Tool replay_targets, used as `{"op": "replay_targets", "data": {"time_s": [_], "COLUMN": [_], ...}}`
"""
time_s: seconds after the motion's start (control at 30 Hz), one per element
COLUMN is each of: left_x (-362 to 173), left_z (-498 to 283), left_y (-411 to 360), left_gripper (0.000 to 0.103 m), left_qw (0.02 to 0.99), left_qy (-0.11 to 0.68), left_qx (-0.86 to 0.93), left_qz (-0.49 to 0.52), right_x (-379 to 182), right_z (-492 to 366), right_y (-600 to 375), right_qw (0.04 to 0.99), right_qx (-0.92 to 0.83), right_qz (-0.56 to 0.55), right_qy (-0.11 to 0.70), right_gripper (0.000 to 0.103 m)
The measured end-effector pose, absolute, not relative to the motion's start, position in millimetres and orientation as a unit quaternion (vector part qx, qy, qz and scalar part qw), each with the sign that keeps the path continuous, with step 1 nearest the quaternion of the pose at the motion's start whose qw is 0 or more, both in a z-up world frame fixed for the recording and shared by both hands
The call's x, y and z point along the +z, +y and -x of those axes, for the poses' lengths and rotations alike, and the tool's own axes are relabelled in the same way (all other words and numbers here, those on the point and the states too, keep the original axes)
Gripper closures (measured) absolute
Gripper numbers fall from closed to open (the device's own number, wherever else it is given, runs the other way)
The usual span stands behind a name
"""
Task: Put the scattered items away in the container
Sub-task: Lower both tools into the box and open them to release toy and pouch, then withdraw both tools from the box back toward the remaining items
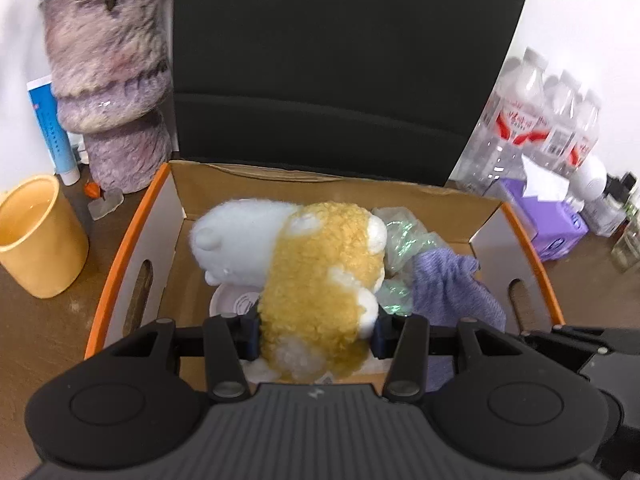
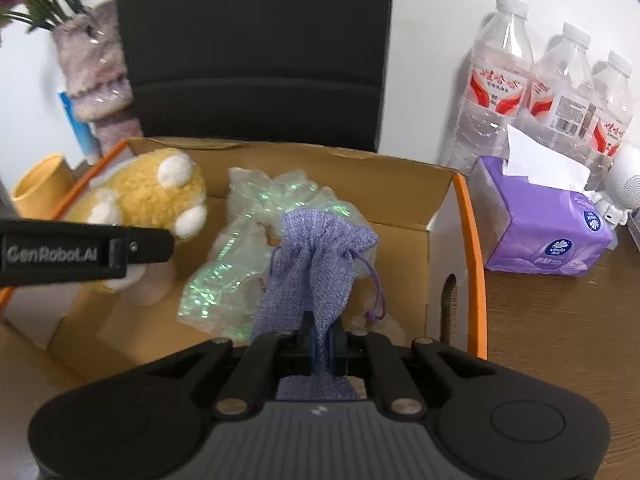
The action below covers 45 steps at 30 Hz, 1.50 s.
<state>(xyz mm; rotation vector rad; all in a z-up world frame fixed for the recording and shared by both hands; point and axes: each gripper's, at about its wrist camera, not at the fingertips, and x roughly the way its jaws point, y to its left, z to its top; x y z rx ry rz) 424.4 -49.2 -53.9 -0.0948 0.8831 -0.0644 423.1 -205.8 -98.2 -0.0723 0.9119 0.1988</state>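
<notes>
inside the one cardboard box (image 2: pixel 440 204) lie one plush toy (image 1: pixel 316 280), one purple drawstring pouch (image 2: pixel 316 256) and one iridescent film bag (image 2: pixel 240 248). my left gripper (image 1: pixel 316 336) is clamped on the plush, my right gripper (image 2: pixel 320 344) pinched tight on the pouch. right of the box stand three water bottles (image 2: pixel 500 72) and one purple tissue pack (image 2: pixel 548 236); left, one yellow cup (image 1: pixel 36 236). "genrobot.ai" reads on my left gripper. brown desk (image 2: pixel 560 340), white wall.
</notes>
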Motion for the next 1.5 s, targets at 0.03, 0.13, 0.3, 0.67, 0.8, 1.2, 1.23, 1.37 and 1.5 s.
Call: {"op": "replay_targets", "data": {"time_s": [0.03, 0.13, 0.3, 0.67, 0.8, 1.2, 1.23, 1.37, 1.5], "left_x": [-55, -58, -64, -63, -54, -28, -27, -21, -14], "left_z": [-426, -431, -436, -428, -419, -387, -385, -373, -359], "left_y": [-51, -55, -60, -53, -45, -40, -38, -33, -28], "left_gripper": [0.055, 0.055, 0.053, 0.018, 0.000, 0.000, 0.000, 0.000, 0.000], "left_qw": [0.902, 0.900, 0.900, 0.902, 0.909, 0.920, 0.921, 0.923, 0.926], "left_qy": [0.429, 0.434, 0.435, 0.430, 0.412, 0.387, 0.386, 0.381, 0.372], "left_qx": [-0.028, -0.020, 0.000, 0.027, 0.035, 0.030, 0.031, 0.031, 0.028], "left_qz": [0.041, 0.026, 0.015, 0.033, 0.050, 0.047, 0.048, 0.049, 0.047], "right_x": [-100, -106, -110, -96, -93, -71, -69, -59, -49], "right_z": [-427, -432, -429, -411, -406, -375, -373, -362, -350], "right_y": [-206, -204, -200, -198, -198, -189, -189, -191, -194], "right_qw": [0.891, 0.888, 0.892, 0.913, 0.907, 0.916, 0.917, 0.922, 0.927], "right_qx": [0.090, 0.073, 0.066, 0.074, 0.084, 0.084, 0.082, 0.075, 0.074], "right_qz": [0.037, 0.040, 0.049, 0.046, 0.042, 0.053, 0.055, 0.056, 0.043], "right_qy": [0.443, 0.452, 0.444, 0.400, 0.410, 0.388, 0.386, 0.375, 0.365], "right_gripper": [0.098, 0.097, 0.089, 0.011, 0.001, 0.000, 0.000, 0.000, 0.000]}}
